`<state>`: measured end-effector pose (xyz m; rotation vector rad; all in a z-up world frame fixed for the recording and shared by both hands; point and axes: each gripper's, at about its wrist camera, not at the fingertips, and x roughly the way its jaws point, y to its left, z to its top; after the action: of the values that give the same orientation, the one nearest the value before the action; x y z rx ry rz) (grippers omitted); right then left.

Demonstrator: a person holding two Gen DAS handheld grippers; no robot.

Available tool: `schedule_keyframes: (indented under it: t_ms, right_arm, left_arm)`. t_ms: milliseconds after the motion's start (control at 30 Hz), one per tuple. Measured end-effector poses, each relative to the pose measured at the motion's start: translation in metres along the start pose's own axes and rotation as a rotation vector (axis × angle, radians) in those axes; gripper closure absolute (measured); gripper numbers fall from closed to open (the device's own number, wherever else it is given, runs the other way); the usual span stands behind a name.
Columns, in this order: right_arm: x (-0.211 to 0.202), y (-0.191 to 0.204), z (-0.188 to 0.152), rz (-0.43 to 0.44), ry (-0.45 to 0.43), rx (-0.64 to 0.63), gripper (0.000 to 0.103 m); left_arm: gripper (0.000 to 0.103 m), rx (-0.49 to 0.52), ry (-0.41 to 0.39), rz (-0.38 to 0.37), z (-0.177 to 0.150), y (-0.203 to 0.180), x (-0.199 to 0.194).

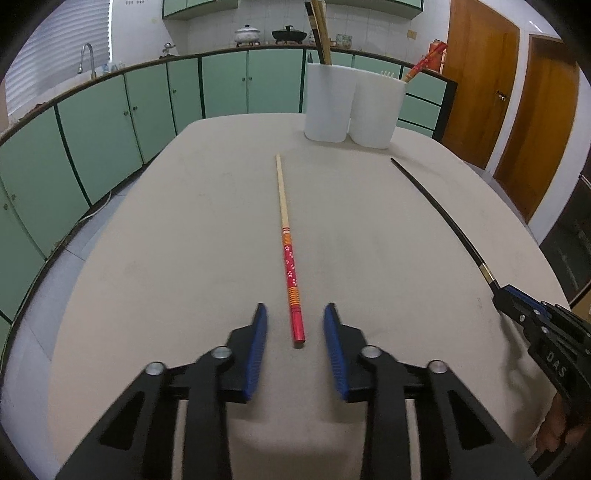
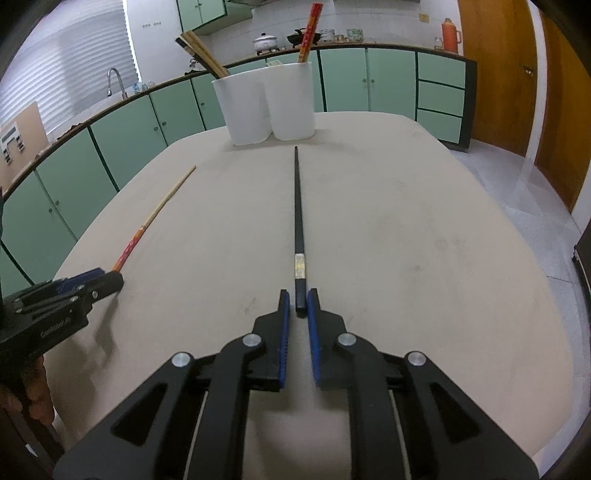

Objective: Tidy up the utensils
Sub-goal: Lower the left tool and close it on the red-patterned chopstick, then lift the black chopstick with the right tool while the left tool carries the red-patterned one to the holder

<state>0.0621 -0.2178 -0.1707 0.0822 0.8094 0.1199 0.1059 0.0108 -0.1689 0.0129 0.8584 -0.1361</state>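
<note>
A chopstick with a red flowered handle (image 1: 289, 258) lies on the beige table (image 1: 184, 240), pointing away. My left gripper (image 1: 295, 312) is open, its blue pads on either side of the handle end without touching it. A black chopstick (image 2: 298, 221) lies pointing at the white holders. My right gripper (image 2: 298, 295) is shut on its thick end, which rests on the table. The black chopstick (image 1: 439, 218) and right gripper (image 1: 517, 302) show at the right of the left wrist view. The red chopstick (image 2: 155, 218) and left gripper (image 2: 92, 284) show at the left of the right wrist view.
Two joined white holders (image 1: 351, 103) stand at the table's far end, also in the right wrist view (image 2: 269, 107). One holds wooden chopsticks (image 1: 320, 33), the other a red chopstick (image 1: 424, 62). Green cabinets (image 1: 110, 122) run behind; wooden doors (image 1: 517, 110) stand right.
</note>
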Motion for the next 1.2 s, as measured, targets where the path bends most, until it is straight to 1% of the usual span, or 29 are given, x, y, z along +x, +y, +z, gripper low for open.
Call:
schedule_keyframes:
  t_ms: [33, 133, 167, 200, 367, 567, 633, 667, 700, 733, 833, 967, 1100, 1200]
  right_arm:
    - [0.000, 0.000, 0.000, 0.001, 0.000, 0.000, 0.091]
    - [-0.004, -0.005, -0.001, 0.034, 0.007, 0.020, 0.088]
    - [-0.005, -0.006, -0.001, 0.040, 0.009, 0.025, 0.084]
    - [-0.007, -0.008, -0.002, 0.039, 0.009, 0.027, 0.082]
    - [-0.007, -0.008, -0.004, 0.034, 0.018, 0.023, 0.082]
    - [-0.002, -0.005, -0.003, 0.014, 0.007, 0.000, 0.082]
    - [0.000, 0.000, -0.001, -0.002, 0.000, -0.028, 0.084]
    - [0.001, 0.001, -0.002, -0.007, -0.004, -0.039, 0.088]
    - [0.002, 0.002, -0.002, -0.011, -0.008, -0.048, 0.096]
    - [0.003, 0.002, -0.002, -0.013, -0.010, -0.056, 0.097]
    - [0.003, 0.000, 0.000, -0.004, -0.008, -0.050, 0.097]
    - [-0.005, 0.000, 0.004, -0.003, -0.012, -0.072, 0.097]
    - [-0.023, -0.002, 0.020, 0.009, -0.057, -0.082, 0.097]
    - [-0.041, -0.005, 0.036, 0.014, -0.103, -0.088, 0.097]
  left_arm:
    - [0.083, -0.001, 0.000, 0.000, 0.000, 0.000, 0.000]
    - [0.085, -0.004, 0.001, 0.004, 0.000, 0.001, 0.000]
    - [0.085, -0.003, 0.002, 0.003, 0.000, 0.000, 0.000]
    - [0.085, -0.003, 0.002, 0.005, 0.000, 0.001, 0.000]
    - [0.084, 0.000, 0.001, 0.005, 0.001, -0.001, 0.001]
    - [0.084, -0.007, -0.002, 0.000, 0.000, -0.001, 0.003]
    - [0.084, -0.004, -0.005, 0.003, 0.000, -0.002, 0.003]
    - [0.084, -0.002, -0.006, 0.006, -0.001, -0.003, 0.003]
    - [0.087, -0.001, -0.007, 0.005, -0.001, -0.004, 0.003]
    - [0.094, 0.002, -0.006, 0.002, -0.001, -0.004, 0.003]
    - [0.097, 0.011, -0.005, 0.002, -0.002, -0.007, 0.003]
    - [0.097, 0.022, -0.001, -0.015, 0.001, -0.009, -0.003]
    - [0.097, 0.061, -0.055, 0.007, 0.014, -0.015, -0.026]
    - [0.097, 0.083, -0.119, 0.016, 0.031, -0.018, -0.050]
